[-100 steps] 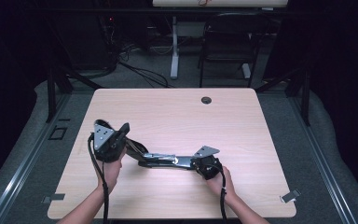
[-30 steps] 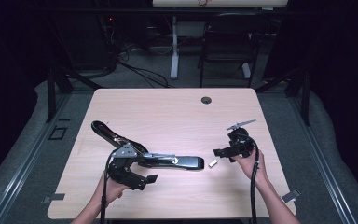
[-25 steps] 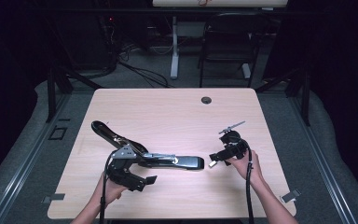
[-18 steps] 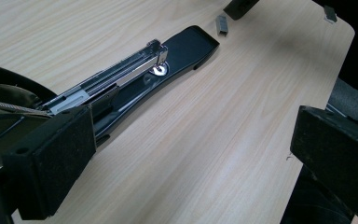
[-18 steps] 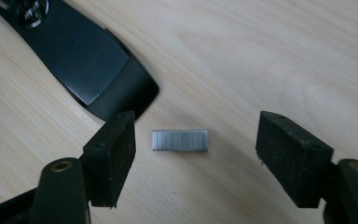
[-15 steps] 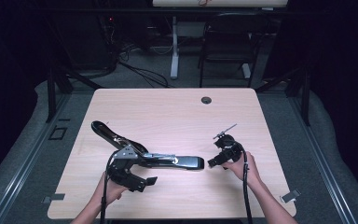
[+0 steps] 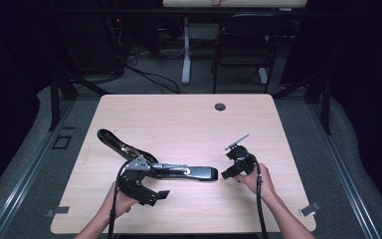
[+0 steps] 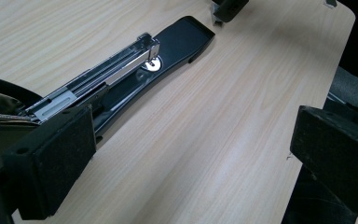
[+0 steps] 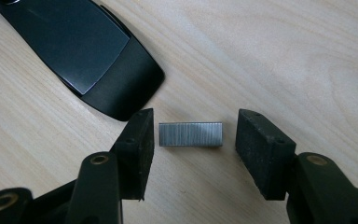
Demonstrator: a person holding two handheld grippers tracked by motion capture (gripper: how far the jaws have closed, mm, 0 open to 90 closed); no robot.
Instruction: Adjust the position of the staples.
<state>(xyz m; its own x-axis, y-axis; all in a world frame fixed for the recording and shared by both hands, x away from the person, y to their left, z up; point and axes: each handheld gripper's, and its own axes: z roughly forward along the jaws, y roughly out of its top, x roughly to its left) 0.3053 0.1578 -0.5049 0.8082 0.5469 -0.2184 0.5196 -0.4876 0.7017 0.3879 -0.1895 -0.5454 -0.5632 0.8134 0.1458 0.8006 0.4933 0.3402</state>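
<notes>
A black stapler [image 7: 191, 173] lies opened flat on the wooden table [image 7: 179, 119], its silver staple rail [image 8: 107, 70] exposed and its lid [image 7: 112, 141] swung back to the left. My left gripper [image 7: 151, 195] [image 8: 193, 186] sits just in front of the stapler's hinge, open, with bare table between its pads. A short strip of staples [image 9: 191, 134] lies just off the stapler's front end [image 9: 93, 56]. My right gripper [image 7: 227, 173] [image 9: 198, 137] straddles the strip. Its jaws have just been closing, and a small gap remains on each side.
A round cable hole [image 7: 220, 106] sits near the table's far edge. The right gripper's tip [image 8: 228, 7] shows beyond the stapler's front end in the left gripper view. Chair legs and cables stand on the dark floor behind the table.
My right gripper came down and left to the table by the stapler's front end, and its jaws narrowed around the staple strip. The left gripper stayed put.
</notes>
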